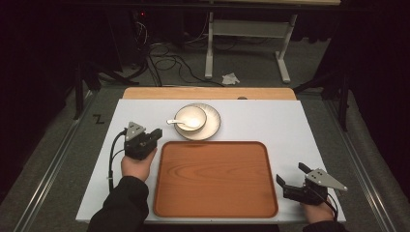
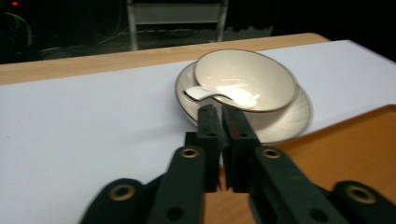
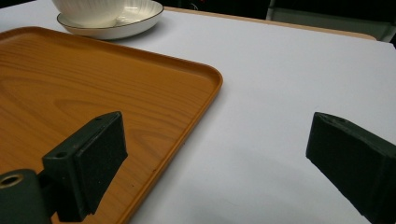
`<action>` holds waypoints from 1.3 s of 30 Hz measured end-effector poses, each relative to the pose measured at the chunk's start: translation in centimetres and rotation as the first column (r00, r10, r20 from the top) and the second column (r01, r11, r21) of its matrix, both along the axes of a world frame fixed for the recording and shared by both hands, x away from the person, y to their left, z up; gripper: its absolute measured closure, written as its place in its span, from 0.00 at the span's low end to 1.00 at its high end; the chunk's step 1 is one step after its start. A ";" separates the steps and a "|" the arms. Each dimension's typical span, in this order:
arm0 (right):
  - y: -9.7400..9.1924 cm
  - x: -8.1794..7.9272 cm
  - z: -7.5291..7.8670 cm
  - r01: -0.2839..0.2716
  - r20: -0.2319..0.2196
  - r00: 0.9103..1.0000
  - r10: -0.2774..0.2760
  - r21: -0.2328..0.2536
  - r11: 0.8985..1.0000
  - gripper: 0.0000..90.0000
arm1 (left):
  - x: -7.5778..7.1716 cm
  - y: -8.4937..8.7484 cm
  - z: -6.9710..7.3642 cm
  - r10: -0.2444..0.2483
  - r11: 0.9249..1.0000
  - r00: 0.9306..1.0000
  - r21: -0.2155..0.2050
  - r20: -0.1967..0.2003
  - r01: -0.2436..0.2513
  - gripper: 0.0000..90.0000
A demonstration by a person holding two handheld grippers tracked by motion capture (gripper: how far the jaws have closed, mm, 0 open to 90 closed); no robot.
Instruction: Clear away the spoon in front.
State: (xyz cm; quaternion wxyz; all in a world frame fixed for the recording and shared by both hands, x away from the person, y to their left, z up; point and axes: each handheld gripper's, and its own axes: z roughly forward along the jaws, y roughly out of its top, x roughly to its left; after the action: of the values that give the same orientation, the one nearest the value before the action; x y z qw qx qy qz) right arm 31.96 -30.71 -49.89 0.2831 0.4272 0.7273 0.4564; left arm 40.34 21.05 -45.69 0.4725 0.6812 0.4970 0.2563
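Observation:
A cream bowl [image 1: 191, 116] sits on a cream plate [image 1: 211, 126] at the back middle of the white table top, with a white spoon [image 1: 180, 122] resting in it, handle to the left. In front of it lies a wooden tray [image 1: 215, 179]. My left gripper [image 1: 155, 133] is shut on nothing, just left of the tray's far left corner. In the left gripper view its tips [image 2: 219, 113] sit close before the plate [image 2: 285, 122], bowl [image 2: 247, 80] and spoon [image 2: 217, 95]. My right gripper [image 1: 290, 173] stands wide open right of the tray; it [image 3: 219, 154] straddles the tray's edge [image 3: 187, 135].
A white sheet [image 1: 270, 121] covers the wooden table [image 1: 208, 93]. Beyond the table are a grey floor, cables [image 1: 167, 63], a white frame's legs [image 1: 209, 53] and crumpled paper [image 1: 230, 78]. Bare white surface lies right of the tray.

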 end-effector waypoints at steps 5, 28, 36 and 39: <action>0.1 0.0 0.1 0.000 0.004 1.000 0.000 0.007 1.000 0.06 | 2.7 -0.3 -0.2 0.035 0.999 0.999 0.014 -0.031 -0.034 1.00; 0.5 0.0 -0.1 -0.023 -0.012 1.000 0.023 0.016 1.000 0.07 | 7.4 -1.7 -1.3 0.045 0.998 0.993 0.051 -0.109 -0.040 1.00; 0.5 0.0 0.0 -0.013 -0.015 1.000 0.014 0.020 1.000 0.07 | 6.2 -2.8 -0.8 -0.010 0.996 0.993 0.082 -0.115 0.020 1.00; 0.5 -0.1 0.0 -0.015 -0.013 1.000 0.016 0.022 1.000 0.07 | 5.8 -3.3 -0.6 -0.021 0.997 0.992 0.075 -0.122 0.031 1.00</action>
State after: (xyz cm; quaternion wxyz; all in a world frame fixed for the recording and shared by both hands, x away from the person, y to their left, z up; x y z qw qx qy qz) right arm 31.91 -30.19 -49.90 0.2701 0.4276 0.7273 0.4639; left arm 46.12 17.72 -46.30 0.4184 0.7195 0.5056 0.2273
